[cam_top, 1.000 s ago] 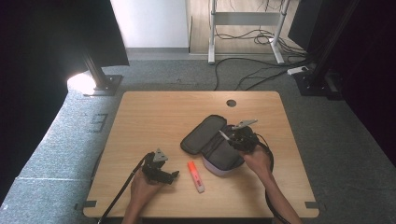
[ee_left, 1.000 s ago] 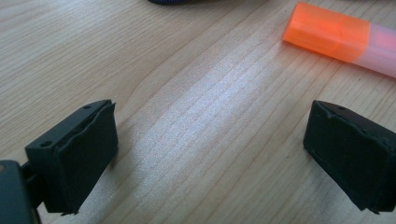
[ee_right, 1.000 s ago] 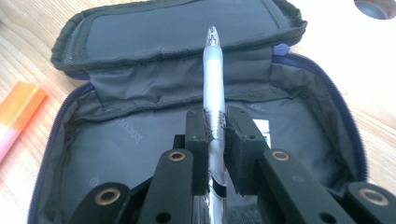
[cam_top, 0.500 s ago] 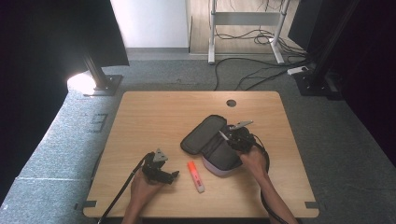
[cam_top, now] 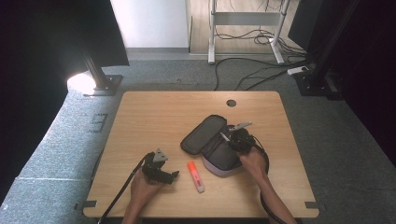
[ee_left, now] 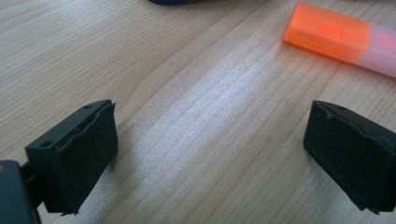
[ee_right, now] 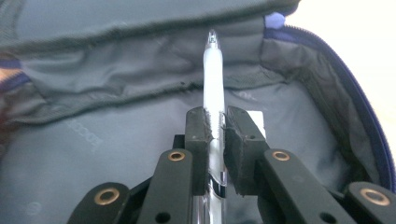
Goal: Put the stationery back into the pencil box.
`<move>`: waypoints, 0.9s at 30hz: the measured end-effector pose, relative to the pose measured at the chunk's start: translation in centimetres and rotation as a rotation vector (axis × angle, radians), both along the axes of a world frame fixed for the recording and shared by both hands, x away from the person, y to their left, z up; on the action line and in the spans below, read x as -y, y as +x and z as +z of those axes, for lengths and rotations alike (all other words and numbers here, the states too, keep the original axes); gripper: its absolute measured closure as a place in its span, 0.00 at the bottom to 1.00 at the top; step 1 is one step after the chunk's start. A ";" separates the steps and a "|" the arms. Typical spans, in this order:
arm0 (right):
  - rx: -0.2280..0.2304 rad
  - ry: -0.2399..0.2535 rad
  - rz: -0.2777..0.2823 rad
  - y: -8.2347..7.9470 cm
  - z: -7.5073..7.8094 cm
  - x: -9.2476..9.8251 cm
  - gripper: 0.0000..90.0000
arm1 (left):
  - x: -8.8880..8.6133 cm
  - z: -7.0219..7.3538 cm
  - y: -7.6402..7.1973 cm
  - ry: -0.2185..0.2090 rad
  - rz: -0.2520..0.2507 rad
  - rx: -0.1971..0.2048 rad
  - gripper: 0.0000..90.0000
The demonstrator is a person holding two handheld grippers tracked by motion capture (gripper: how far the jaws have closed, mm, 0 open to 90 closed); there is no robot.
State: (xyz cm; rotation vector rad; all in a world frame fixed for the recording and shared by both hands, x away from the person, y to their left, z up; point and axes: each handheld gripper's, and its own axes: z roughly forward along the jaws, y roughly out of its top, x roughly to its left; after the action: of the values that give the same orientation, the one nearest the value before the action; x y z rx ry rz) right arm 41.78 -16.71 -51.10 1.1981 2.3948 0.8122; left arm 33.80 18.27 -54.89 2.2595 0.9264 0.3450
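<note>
A grey carpeted floor [cam_top: 56, 140] surrounds the wooden table [cam_top: 154, 116]. On it lies an unzipped pencil case [cam_top: 212, 142]; over its dark lining the right gripper [ee_right: 218, 122] pinches a white pen [ee_right: 213, 70]. The left gripper [ee_left: 210, 149] gapes wide, holding nothing, near an orange highlighter [ee_left: 336, 39].

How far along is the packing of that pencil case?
Done: the pencil case lies unzipped and open on the table. In hand: the right gripper is shut on a white pen, holding it over the case's inside. Left: the orange highlighter lies on the table beside the open left gripper.
</note>
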 end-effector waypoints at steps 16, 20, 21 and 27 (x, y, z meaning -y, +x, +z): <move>-0.037 0.029 0.021 0.4 -0.5 -0.6 0.80 | 0.0 0.0 0.0 0.001 0.001 0.000 0.03; -0.036 0.027 0.023 0.4 -0.4 -0.8 0.77 | 0.0 0.0 0.0 0.001 0.001 0.000 0.03; -0.036 0.027 0.023 0.4 -0.4 -0.8 0.76 | 0.0 0.0 0.0 0.001 0.001 0.000 0.03; -0.027 0.041 0.030 0.1 0.3 -0.3 0.65 | 0.0 0.0 0.0 0.000 0.000 0.000 0.03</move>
State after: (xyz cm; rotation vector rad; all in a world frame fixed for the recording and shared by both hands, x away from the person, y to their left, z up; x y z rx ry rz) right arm 41.91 -16.39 -50.82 1.1991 2.4340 0.8633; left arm 33.80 18.26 -54.89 2.2594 0.9266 0.3446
